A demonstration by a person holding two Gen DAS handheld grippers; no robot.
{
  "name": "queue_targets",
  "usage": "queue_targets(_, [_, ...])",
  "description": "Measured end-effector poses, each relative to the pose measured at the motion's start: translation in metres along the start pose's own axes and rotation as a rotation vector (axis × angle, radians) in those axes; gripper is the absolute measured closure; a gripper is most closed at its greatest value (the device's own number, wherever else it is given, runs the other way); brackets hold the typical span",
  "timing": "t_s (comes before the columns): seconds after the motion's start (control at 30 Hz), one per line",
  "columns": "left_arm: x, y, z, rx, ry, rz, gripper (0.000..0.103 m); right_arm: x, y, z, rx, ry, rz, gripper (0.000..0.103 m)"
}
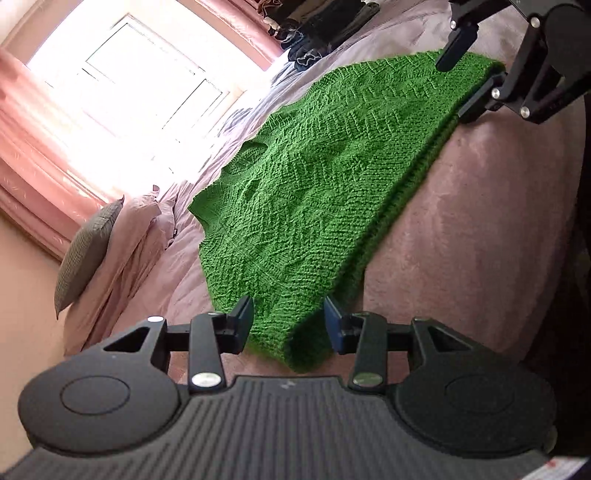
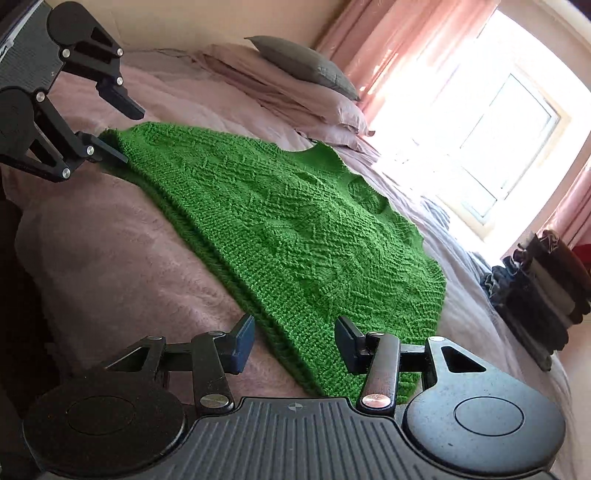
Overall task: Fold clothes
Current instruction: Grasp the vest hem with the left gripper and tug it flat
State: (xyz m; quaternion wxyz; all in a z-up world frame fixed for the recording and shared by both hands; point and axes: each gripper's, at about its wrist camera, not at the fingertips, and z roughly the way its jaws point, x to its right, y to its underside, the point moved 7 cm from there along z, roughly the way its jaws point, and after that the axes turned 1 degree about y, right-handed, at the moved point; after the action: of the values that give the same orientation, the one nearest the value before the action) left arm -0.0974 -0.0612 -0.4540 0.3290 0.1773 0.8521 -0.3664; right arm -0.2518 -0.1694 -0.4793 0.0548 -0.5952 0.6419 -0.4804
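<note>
A green knitted garment (image 1: 314, 192) (image 2: 295, 229) lies flat on a bed with a mauve cover (image 1: 480, 221) (image 2: 110, 240), its ribbed hem toward me. My left gripper (image 1: 288, 321) is open and straddles one hem corner, which lies between its fingers. In the right wrist view the left gripper (image 2: 122, 129) shows at the top left, open at that same corner. My right gripper (image 2: 295, 339) is open too, with the other hem corner between its fingers. It appears in the left wrist view as the right gripper (image 1: 463, 79) at the top right, jaws apart over the hem.
A grey cushion (image 2: 306, 64) (image 1: 86, 251) rests on mauve pillows (image 2: 295, 99) (image 1: 125, 251) at the head of the bed. A stack of folded dark clothes (image 2: 543, 295) (image 1: 314, 33) sits at the bed's far side. A bright window (image 2: 498, 147) with pink curtains lies beyond.
</note>
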Motion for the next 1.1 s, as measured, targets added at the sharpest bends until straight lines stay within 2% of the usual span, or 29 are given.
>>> queue_targets(0.13, [-0.007, 0.0, 0.0, 0.013, 0.015, -0.066, 0.064, 0.005, -0.011, -0.009, 0.057, -0.003, 0.003, 0.061])
queue_targets(0.2, [-0.008, 0.001, 0.005, 0.003, 0.02, -0.081, 0.064, 0.002, -0.01, -0.003, 0.044, -0.007, -0.015, 0.061])
queue_targets(0.33, [-0.003, 0.0, 0.008, 0.005, 0.011, -0.052, 0.065, -0.006, 0.002, 0.017, -0.016, 0.012, -0.081, 0.063])
queue_targets(0.43, [-0.001, 0.001, 0.007, 0.012, 0.018, -0.053, 0.065, -0.004, 0.004, 0.017, -0.018, 0.062, -0.1, 0.071])
queue_targets(0.63, [0.007, 0.006, 0.014, 0.002, 0.006, 0.007, 0.065, -0.002, 0.018, 0.025, -0.058, 0.103, -0.178, 0.075])
queue_targets(0.67, [0.008, 0.006, 0.016, 0.002, 0.0, 0.017, 0.067, -0.004, 0.018, 0.026, -0.052, 0.101, -0.184, 0.077])
queue_targets(0.7, [0.008, 0.006, 0.017, 0.0, 0.0, 0.016, 0.078, -0.005, 0.018, 0.026, -0.046, 0.094, -0.189, 0.093])
queue_targets(0.73, [0.007, 0.006, 0.019, -0.004, 0.002, 0.011, 0.092, -0.005, 0.019, 0.028, -0.044, 0.085, -0.197, 0.103])
queue_targets(0.77, [0.006, 0.007, 0.02, -0.007, -0.004, 0.005, 0.099, -0.004, 0.019, 0.027, -0.037, 0.087, -0.206, 0.103])
queue_targets(0.83, [-0.004, 0.006, 0.014, 0.015, 0.001, -0.048, 0.099, 0.006, 0.017, 0.021, -0.021, 0.087, -0.177, 0.103])
queue_targets(0.9, [-0.018, 0.005, -0.001, 0.064, 0.037, -0.139, 0.101, 0.02, 0.016, 0.009, -0.01, 0.088, -0.142, 0.103])
queue_targets(0.93, [-0.022, 0.006, -0.008, 0.083, 0.052, -0.153, 0.101, 0.025, 0.015, 0.002, -0.005, 0.086, -0.146, 0.103])
queue_targets(1.0, [-0.018, 0.009, -0.014, 0.082, 0.076, -0.107, 0.101, 0.027, 0.02, -0.008, -0.012, 0.071, -0.17, 0.103])
queue_targets(1.1, [0.006, 0.024, -0.002, 0.016, 0.098, -0.002, 0.101, 0.015, 0.036, 0.001, -0.062, 0.01, -0.19, 0.103])
